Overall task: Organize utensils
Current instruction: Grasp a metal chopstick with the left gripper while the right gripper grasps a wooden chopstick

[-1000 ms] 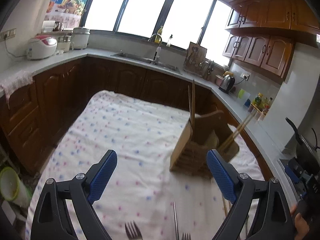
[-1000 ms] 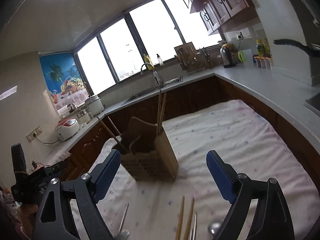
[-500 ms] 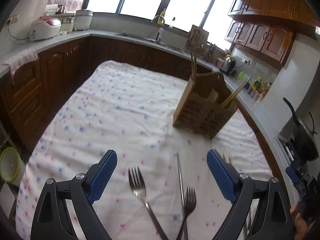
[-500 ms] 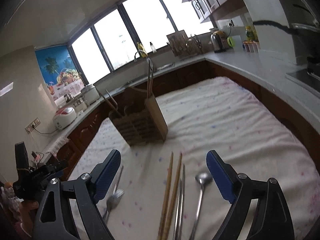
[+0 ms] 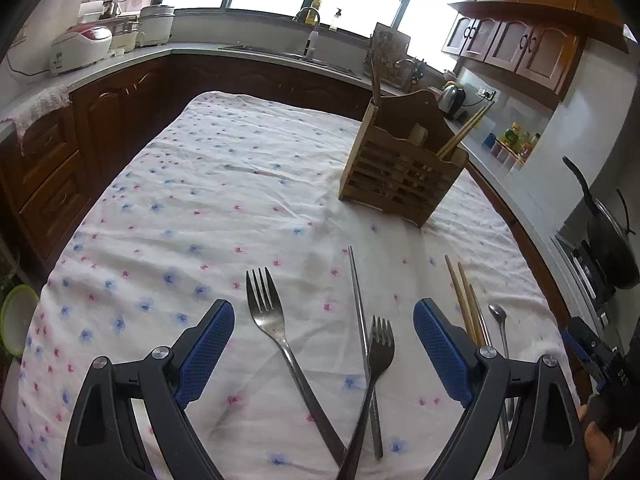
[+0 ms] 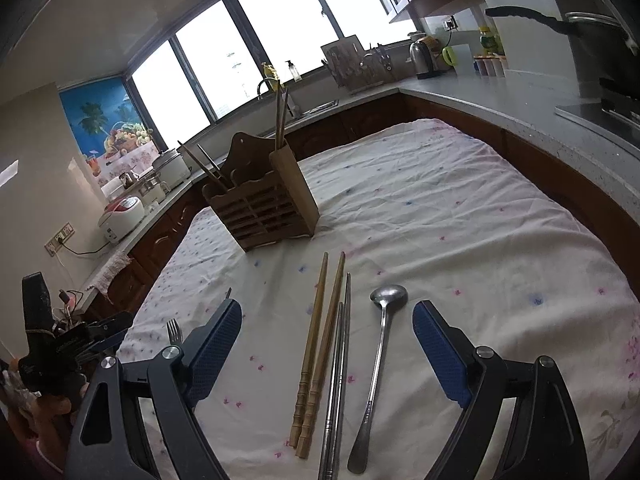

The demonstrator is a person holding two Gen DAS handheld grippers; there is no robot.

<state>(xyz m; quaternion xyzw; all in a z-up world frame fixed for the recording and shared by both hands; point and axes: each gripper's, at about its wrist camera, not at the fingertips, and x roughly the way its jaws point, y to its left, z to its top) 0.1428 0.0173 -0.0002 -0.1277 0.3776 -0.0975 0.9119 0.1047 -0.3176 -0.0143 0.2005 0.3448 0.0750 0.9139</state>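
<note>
Slatted wooden caddy [image 5: 402, 168] upper right; shiny steel forks [image 5: 276, 328], turned wooden chopsticks [image 6: 318, 344] on wrinkly floral cloth [image 5: 224, 200]; both grippers' ribbed blue fingers [image 5: 206, 346] wide, empty.

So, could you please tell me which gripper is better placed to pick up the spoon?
Right. The spoon lies between the open right gripper's fingers; in the left wrist view it sits outside the left gripper.

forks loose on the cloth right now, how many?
2. The larger fork lies between the left gripper's fingers, tines toward the wooden holder. The smaller fork lies right of it, crossing a metal chopstick. No others in view.
</note>
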